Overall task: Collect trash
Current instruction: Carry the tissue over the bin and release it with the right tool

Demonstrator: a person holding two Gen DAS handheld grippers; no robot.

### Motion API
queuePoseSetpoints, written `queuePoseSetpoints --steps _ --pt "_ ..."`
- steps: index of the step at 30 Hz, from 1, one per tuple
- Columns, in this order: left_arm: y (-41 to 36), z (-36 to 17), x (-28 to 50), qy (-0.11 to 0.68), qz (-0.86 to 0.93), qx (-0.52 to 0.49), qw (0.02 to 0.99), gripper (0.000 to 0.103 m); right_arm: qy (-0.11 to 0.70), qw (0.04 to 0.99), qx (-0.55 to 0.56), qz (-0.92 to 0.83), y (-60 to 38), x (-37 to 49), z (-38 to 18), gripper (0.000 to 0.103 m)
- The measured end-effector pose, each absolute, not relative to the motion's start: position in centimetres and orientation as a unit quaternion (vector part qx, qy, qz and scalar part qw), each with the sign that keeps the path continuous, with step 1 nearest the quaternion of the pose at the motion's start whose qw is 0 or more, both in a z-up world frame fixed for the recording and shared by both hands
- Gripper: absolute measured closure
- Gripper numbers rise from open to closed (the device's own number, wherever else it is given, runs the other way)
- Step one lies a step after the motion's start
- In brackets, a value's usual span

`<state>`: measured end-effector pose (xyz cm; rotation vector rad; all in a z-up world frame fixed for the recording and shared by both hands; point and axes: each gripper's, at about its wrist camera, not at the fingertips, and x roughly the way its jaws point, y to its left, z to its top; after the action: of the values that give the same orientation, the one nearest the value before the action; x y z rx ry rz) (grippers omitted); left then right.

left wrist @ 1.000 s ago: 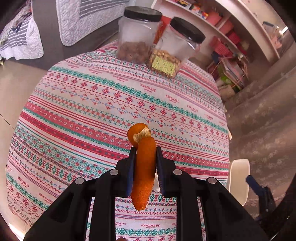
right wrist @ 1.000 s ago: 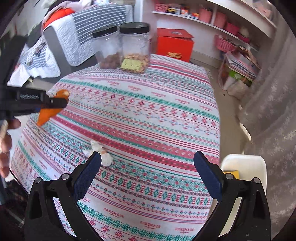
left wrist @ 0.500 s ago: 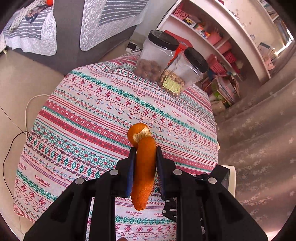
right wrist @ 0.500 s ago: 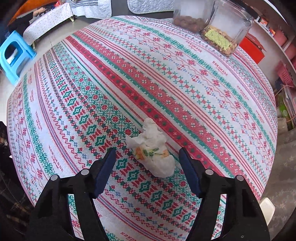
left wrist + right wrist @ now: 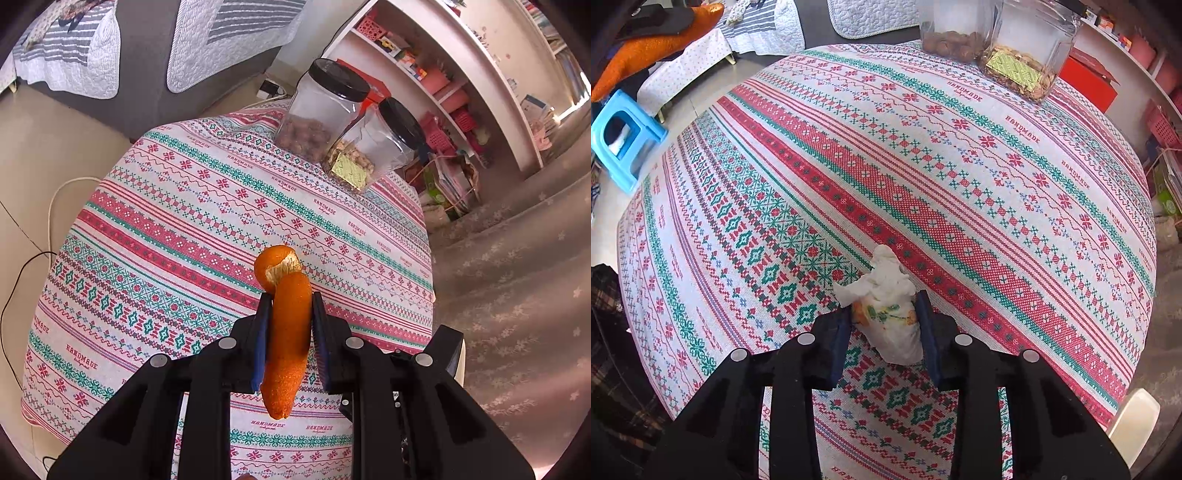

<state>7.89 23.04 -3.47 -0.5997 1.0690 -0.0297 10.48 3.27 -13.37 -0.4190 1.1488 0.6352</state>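
- The left gripper [image 5: 289,328] was clamped on an orange peel [image 5: 286,332], held above the tablecloth [image 5: 177,236].
- The right gripper [image 5: 884,325] was closing; its pads touched both sides of a crumpled tissue [image 5: 886,310] lying on the cloth near the close edge.
- Two jars [image 5: 325,110] stood at the far end.

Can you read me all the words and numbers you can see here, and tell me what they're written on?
"HANDMADE": printed again and again along the stripes of the tablecloth, with a tiny line beneath each that is too small to read.
The yellow-green packet inside a jar: its print is too blurred to read.
The books and boxes on the shelves: too small to read.
No numbers can be read.
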Motion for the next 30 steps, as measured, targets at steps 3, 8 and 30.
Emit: queuePoseSetpoints --steps 3,8,30 --pt "23.0 -3.0 8.1 0.49 -0.011 -0.285 0.823 0.081 0.505 0.797 -0.173 0.282 3.1 10.4 -11.3 0.071" --pt "22.8 -2.4 8.2 0.469 -0.005 -0.284 0.836 0.081 0.445 0.851 -0.117 0.253 2.4 10.9 -7.4 0.07" --pt "16.2 0.7 8.5 0.388 -0.038 -0.25 0.886 0.081 0.279 0.959 -0.032 0.028 -6.7 9.2 2.0 0.07"
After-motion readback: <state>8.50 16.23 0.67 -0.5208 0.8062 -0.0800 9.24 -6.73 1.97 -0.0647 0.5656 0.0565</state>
